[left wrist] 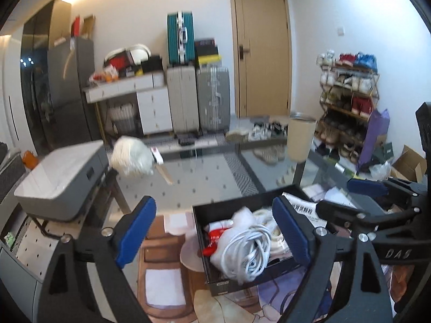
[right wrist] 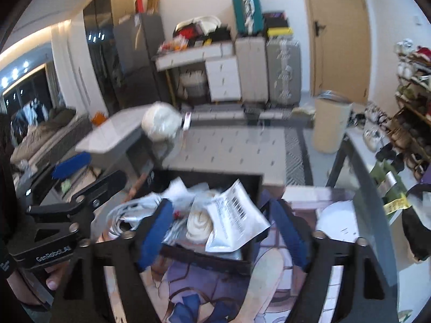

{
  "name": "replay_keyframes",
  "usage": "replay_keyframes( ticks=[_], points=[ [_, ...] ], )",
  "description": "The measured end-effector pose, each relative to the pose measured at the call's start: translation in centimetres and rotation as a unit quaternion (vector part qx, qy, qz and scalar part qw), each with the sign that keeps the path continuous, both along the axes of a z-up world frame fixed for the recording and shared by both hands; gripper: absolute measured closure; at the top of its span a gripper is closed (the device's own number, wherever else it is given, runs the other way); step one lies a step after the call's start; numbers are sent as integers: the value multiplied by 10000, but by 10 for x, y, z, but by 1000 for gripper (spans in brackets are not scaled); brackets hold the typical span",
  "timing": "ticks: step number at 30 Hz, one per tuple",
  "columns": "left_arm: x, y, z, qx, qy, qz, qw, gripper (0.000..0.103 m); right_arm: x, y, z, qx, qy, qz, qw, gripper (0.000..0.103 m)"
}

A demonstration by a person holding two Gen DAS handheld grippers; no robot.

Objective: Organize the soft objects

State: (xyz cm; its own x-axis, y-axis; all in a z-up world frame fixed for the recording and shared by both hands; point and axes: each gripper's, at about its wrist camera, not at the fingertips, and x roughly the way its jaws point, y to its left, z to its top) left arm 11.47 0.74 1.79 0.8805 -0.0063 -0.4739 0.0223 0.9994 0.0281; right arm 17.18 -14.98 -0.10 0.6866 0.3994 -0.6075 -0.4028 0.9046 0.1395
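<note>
Hovering over the box (left wrist: 269, 239), both grippers (left wrist: 212, 231) (right wrist: 223, 231) were wide open, empty; next move looked like grabbing the white bundle (right wrist: 198, 222).

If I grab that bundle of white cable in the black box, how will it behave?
The white cable is loosely coiled, so it will probably sag and loops may trail. It lies among a plastic bag and other soft things in the black box, so it may snag them. It looks light.
</note>
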Motion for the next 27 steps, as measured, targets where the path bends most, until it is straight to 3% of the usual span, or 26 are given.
replay_keyframes(
  ticks=[10, 12, 17, 22, 27],
  points=[
    [-22, -2, -11, 224, -507, 19, 9985, 12, -36, -16, 11, 29, -827, -182, 9964, 17],
    [-23, 0, -15, 311, -582, 139, 9977, 12, -42, -16, 10, 21, -912, -183, 9957, 16],
    [-31, 6, -19, 108, -677, 325, 9971, 12, -54, -20, 2, 30, -1136, -231, 9932, 13],
    [-37, 0, -24, 232, -810, 261, 9961, 11, -62, -18, -4, -46, -1251, -213, 9919, 12],
    [-39, -2, -26, 123, -769, 143, 9969, 11, -62, -16, -2, -34, -1293, -250, 9913, 12]
  ],
)
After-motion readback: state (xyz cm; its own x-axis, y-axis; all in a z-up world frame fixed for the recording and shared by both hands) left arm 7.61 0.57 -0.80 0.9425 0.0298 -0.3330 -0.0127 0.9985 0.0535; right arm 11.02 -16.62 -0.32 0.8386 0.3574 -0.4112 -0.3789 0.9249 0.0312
